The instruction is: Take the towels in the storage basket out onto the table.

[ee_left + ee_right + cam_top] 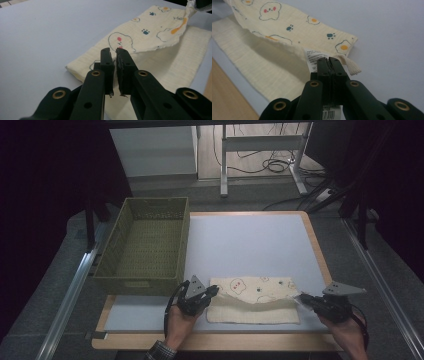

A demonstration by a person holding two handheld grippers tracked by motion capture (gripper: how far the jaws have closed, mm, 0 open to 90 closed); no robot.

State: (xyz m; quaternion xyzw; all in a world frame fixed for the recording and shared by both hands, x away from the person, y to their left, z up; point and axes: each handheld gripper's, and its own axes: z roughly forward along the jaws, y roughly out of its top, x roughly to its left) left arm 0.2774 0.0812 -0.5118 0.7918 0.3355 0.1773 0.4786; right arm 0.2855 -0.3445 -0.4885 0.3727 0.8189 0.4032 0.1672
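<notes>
**Both my tongs pinch the printed cloth at its two ends**

The white table top with its pale wooden edge (pixel 250 240) takes up the middle of the high view, running from centre frame down toward the bottom edge. On its left side, in the centre-left of that view, stands an olive-green woven plastic basket (pixel 145 245), rectangular and open at the top, hanging partly over the table's left edge.

Low in the frame, right of the basket's near corner, lies the cream cotton cloth printed with little bears, paw marks and fried eggs (pixel 252 297). Its lower, plain ribbed layer rests flat on the table, while the printed upper layer is lifted along the near edge, so the cloth sags between my two hands.

My left gripper (pixel 212 291) sits at the cloth's left end, bottom centre-left of the high view. In the left gripper view its jaws stand together on the cloth's corner (pixel 140 42), pads nearly meeting with the fabric's edge between them.

My right gripper (pixel 301 297) sits at the cloth's right end, lower right of the high view. In the right gripper view its jaws are clamped tight on the cloth's corner (pixel 287 27), right beside the white printed care label (pixel 314 58) and the small cream hanging loop (pixel 350 66), upper centre of that frame.
</notes>
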